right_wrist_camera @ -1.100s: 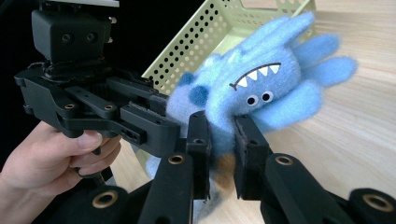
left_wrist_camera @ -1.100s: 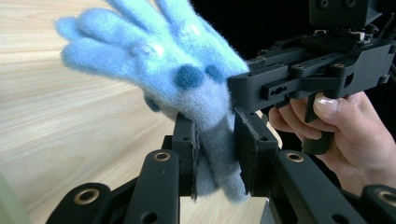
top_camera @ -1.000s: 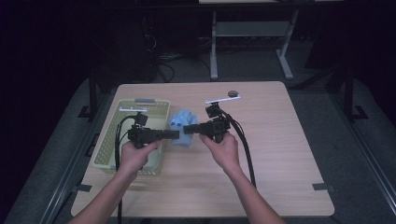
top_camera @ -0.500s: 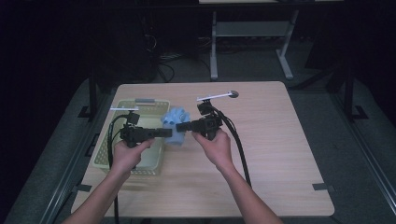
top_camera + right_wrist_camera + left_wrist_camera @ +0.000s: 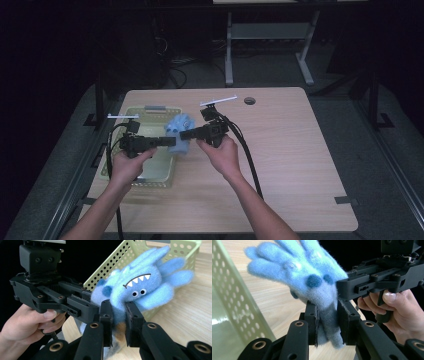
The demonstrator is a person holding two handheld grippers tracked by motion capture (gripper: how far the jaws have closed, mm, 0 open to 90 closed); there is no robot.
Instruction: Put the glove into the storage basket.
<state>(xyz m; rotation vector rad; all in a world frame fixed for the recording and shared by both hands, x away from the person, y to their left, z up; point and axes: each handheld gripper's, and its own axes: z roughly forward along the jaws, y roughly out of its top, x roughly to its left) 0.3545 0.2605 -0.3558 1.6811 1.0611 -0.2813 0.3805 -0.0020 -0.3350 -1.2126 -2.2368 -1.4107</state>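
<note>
A fuzzy blue plush monster (image 5: 180,131) with dark spots, white teeth and small eyes hangs above the table beside the right wall of a pale green perforated basket (image 5: 145,111). Both grippers are shut on it from opposite sides. My left gripper (image 5: 172,142) comes in from the left over the basket and pinches the toy's lower grey-blue part (image 5: 325,322) between its pads (image 5: 327,315). My right gripper (image 5: 184,134) comes in from the right and clamps the plush (image 5: 140,282) below its face (image 5: 117,312). The basket (image 5: 130,255) stands just behind the toy.
The wooden table (image 5: 290,150) has a dark round hole (image 5: 249,101) near its far edge. Black cables trail from both grippers along the forearms. A metal stand and dark floor lie beyond the table. The basket's inside (image 5: 222,335) looks bare.
Both hands have carried the plush monster to the left, closer to the basket's right wall. Both grips are unchanged.
</note>
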